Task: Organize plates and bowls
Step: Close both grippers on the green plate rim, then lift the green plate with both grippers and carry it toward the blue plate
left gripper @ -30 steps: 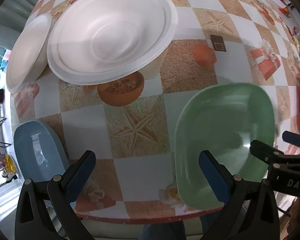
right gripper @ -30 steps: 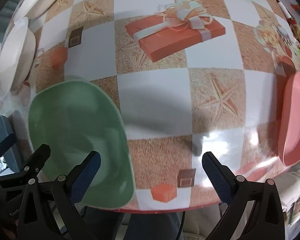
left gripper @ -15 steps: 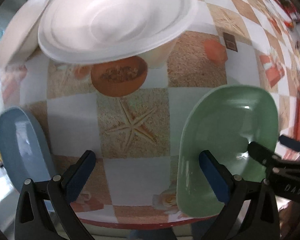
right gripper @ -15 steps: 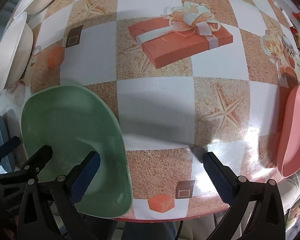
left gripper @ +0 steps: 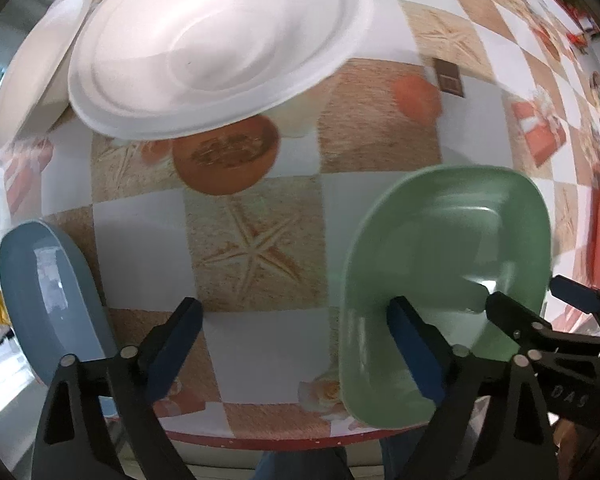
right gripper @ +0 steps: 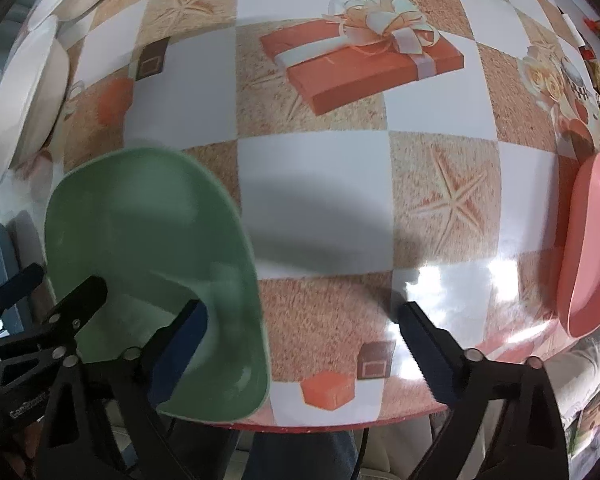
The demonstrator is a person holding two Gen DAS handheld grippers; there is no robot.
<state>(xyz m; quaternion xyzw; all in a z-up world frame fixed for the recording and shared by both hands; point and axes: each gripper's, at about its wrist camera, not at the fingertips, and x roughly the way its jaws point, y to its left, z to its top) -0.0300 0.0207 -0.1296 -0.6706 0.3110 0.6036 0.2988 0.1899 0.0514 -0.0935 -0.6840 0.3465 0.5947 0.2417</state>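
A glossy green plastic dish (left gripper: 448, 264), squarish with rounded corners and empty, sits at the near edge of the bench (left gripper: 260, 344), whose cloth is checked in white and sandy squares. The left gripper (left gripper: 294, 344) hangs over it and the bare cloth, fingers wide though just narrowing, one inside the dish, nothing gripped. The right gripper (right gripper: 302, 344) likewise, one finger over the dish's rim. A blue dish (left gripper: 48, 304) and a pink dish (right gripper: 592, 240) flank them; matte white round plates (left gripper: 216, 48) lie beyond.
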